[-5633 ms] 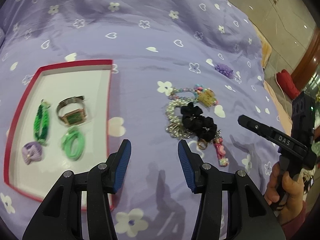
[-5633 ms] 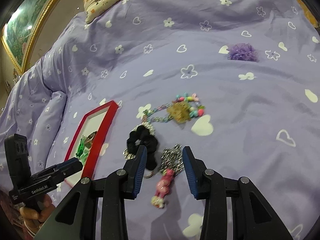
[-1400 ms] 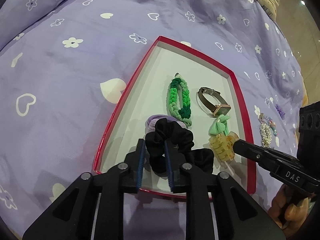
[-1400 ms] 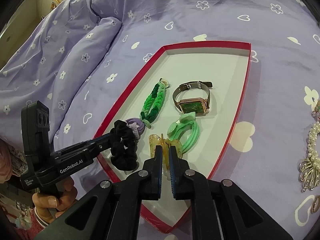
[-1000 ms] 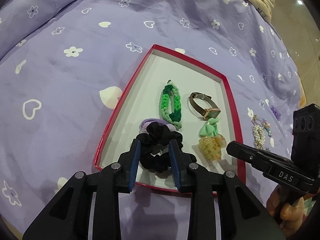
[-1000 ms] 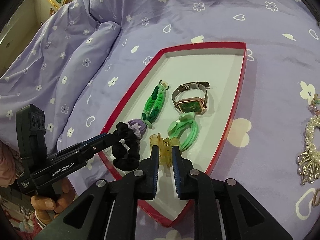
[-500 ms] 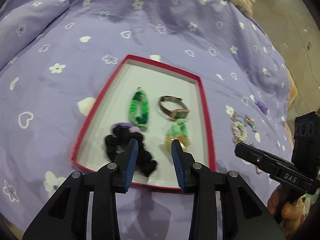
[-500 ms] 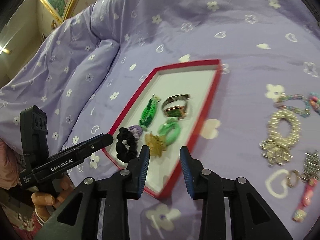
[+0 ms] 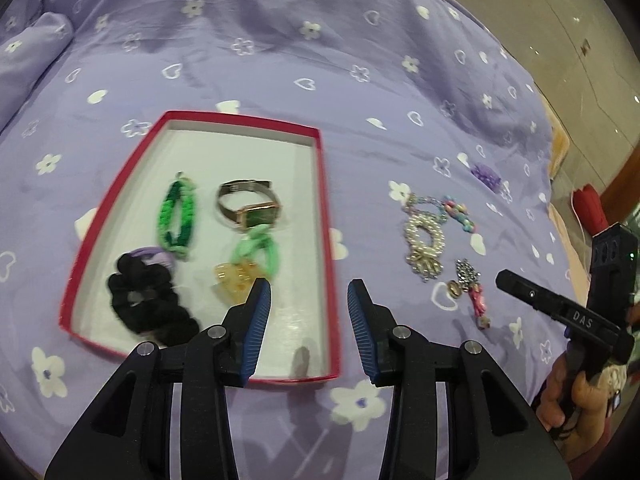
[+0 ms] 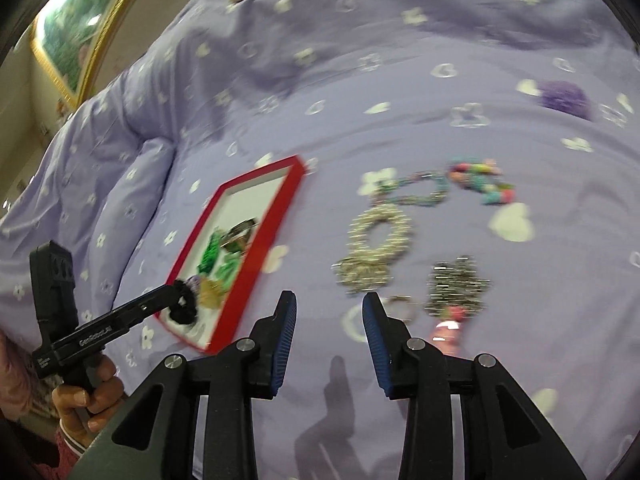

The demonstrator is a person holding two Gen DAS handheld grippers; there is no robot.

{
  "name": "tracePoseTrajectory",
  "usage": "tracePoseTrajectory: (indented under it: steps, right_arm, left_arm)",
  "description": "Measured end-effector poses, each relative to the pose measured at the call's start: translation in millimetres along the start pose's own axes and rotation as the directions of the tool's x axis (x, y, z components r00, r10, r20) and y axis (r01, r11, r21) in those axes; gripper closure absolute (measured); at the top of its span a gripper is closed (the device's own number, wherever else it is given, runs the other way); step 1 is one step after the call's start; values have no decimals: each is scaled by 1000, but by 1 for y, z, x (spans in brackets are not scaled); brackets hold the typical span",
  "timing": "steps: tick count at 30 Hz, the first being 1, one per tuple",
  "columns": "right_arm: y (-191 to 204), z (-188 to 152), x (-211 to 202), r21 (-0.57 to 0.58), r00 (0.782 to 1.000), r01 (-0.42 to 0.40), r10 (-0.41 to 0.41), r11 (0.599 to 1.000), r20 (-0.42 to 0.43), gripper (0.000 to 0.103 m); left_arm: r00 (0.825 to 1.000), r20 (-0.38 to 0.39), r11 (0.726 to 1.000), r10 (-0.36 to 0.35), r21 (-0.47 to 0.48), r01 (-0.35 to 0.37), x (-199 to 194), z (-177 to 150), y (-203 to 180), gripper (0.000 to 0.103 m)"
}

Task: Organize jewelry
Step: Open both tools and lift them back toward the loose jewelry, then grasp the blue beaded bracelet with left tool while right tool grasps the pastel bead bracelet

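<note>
Jewelry is lying partly inside a shallow red tray (image 9: 325,216) with a white floor, resting on a soft lilac bedspread (image 9: 280,48) printed with white hearts and flowers. Inside the tray, a ruffled black scrunchie (image 9: 148,304) is sitting in the near left corner, touching a small lilac hair tie (image 9: 154,255) just beyond it. A braided green band (image 9: 178,216) is lying further in, beside a square-faced watch (image 9: 250,204) with a metal mesh strap. Below the watch, a mint-green looped hair tie (image 9: 260,250) is overlapping a translucent amber claw clip (image 9: 232,280).

Right of the tray, on the bare spread, a ring of pearly beads (image 9: 424,238) ending in a silvery fan is lying beside a pastel beaded chain (image 9: 454,210). Nearer, a glittery silver brooch (image 9: 468,274), a small ring (image 9: 452,289) and a pink charm (image 9: 478,304) are clustered together. A fuzzy purple piece (image 9: 486,172) is sitting well beyond them.

The left gripper (image 9: 308,320), with ribbed blue pads, is hanging over the tray's near right corner, its jaws parted and empty. The right gripper (image 10: 329,334) is hovering over the spread between the tray and the pearly ring, its jaws opening with nothing between them; that view is blurred
</note>
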State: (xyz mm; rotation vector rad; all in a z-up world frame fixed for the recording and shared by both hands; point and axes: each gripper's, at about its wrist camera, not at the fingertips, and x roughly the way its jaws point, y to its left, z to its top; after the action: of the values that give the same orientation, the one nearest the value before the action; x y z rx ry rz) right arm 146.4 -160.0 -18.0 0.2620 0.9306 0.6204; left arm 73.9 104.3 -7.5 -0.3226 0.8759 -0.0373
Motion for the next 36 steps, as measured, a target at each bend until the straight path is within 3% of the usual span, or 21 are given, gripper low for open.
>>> tracePoseTrajectory:
  steps: [10, 21, 36]
  right_arm:
    - [-51, 9, -20, 84, 997, 59, -63, 995, 46, 65]
    - [-85, 31, -11, 105, 991, 118, -124, 987, 58, 65]
    - [-113, 75, 30, 56, 983, 181, -180, 982, -26, 65]
  left_arm:
    - [1000, -27, 995, -15, 97, 17, 26, 16, -43, 65]
    - [996, -75, 979, -36, 197, 51, 71, 45, -84, 65]
    - [980, -200, 960, -19, 271, 74, 159, 81, -117, 65]
